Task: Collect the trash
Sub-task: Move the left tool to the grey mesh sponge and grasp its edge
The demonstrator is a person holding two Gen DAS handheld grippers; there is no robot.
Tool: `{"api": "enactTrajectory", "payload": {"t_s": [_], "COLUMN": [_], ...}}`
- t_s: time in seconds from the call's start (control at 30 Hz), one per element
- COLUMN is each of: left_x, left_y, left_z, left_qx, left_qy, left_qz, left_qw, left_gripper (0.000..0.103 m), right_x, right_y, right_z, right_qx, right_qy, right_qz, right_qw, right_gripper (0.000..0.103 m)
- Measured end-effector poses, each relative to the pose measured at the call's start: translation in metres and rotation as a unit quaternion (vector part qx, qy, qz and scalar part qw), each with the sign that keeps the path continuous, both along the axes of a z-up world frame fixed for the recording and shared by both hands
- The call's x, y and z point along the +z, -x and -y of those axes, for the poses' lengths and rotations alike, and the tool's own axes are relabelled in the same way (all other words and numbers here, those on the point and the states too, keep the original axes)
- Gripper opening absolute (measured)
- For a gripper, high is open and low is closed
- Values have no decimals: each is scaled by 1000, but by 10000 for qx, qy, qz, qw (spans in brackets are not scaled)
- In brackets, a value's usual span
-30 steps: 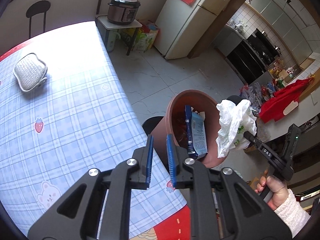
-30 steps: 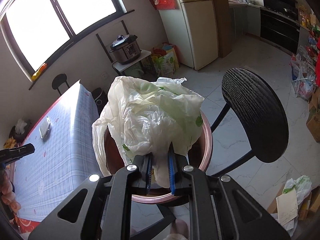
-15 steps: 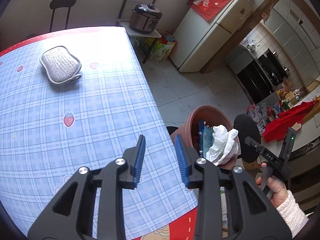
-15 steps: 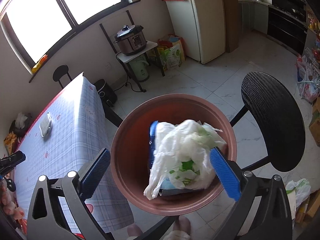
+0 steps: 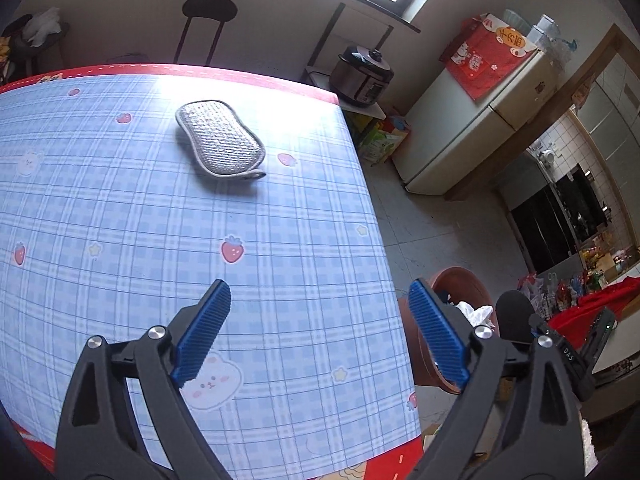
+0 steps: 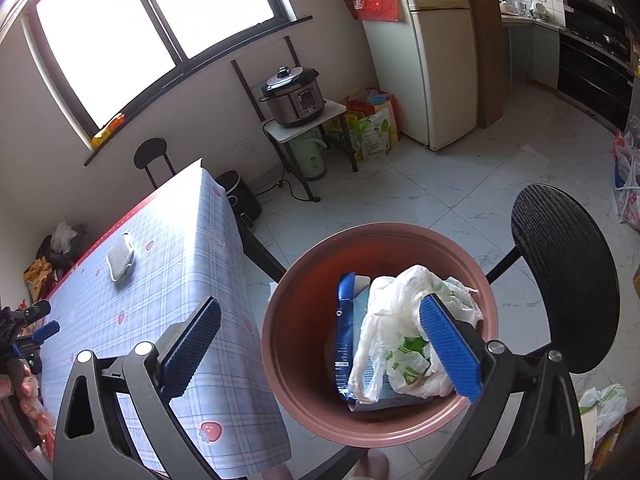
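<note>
A brown round bin (image 6: 304, 368) stands on the floor beside the table. Inside it lie a crumpled white plastic bag (image 6: 400, 344) and a blue snack packet (image 6: 344, 320). My right gripper (image 6: 320, 344) is open and empty, held above the bin. My left gripper (image 5: 320, 328) is open and empty above the blue checked tablecloth (image 5: 120, 220). The bin also shows in the left wrist view (image 5: 456, 284) past the table's right edge, with the bag (image 5: 476, 314) in it. A grey sponge pad (image 5: 220, 140) lies on the far part of the table.
A black round stool (image 6: 568, 276) stands right of the bin. A pressure cooker (image 6: 292, 96) sits on a small stand by the wall, with a fridge (image 6: 440, 60) to its right. Bags (image 6: 372, 124) lie on the tiled floor. Another stool (image 5: 208, 28) stands behind the table.
My right gripper opened and dropped the white plastic bag into the bin. My left gripper opened wide and swung left from the bin over the table.
</note>
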State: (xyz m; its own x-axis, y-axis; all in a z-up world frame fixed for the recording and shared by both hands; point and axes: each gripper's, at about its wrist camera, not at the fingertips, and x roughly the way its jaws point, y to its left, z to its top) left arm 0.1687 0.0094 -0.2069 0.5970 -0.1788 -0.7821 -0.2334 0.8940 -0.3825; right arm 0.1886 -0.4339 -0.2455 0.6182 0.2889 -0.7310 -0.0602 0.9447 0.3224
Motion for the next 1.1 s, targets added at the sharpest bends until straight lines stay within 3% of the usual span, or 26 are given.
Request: {"api": "enactTrajectory", "payload": {"t_s": [0.3, 0.57, 0.77, 1.1], "left_x": [-4, -19, -21, -41], "left_y": [45, 48, 21, -53], "left_z": [-60, -115, -168, -238], "left_qx": [1046, 1110, 998, 646], "left_qy": [73, 199, 288, 366], "left_qz": [-100, -102, -42, -43], "left_qw": [9944, 9936, 9946, 9972], "left_gripper": [93, 93, 93, 93], "right_x": [-11, -13, -15, -32], "right_y": [-29, -38, -47, -76], "right_z": [-54, -107, -171, -263], "right_qx": [702, 785, 1055, 1348], "right_qy": [62, -164, 340, 152], "right_qz": [-178, -429, -489, -710], "right_qw": [9974, 9959, 9926, 9882], "right_gripper": [97, 97, 97, 97]}}
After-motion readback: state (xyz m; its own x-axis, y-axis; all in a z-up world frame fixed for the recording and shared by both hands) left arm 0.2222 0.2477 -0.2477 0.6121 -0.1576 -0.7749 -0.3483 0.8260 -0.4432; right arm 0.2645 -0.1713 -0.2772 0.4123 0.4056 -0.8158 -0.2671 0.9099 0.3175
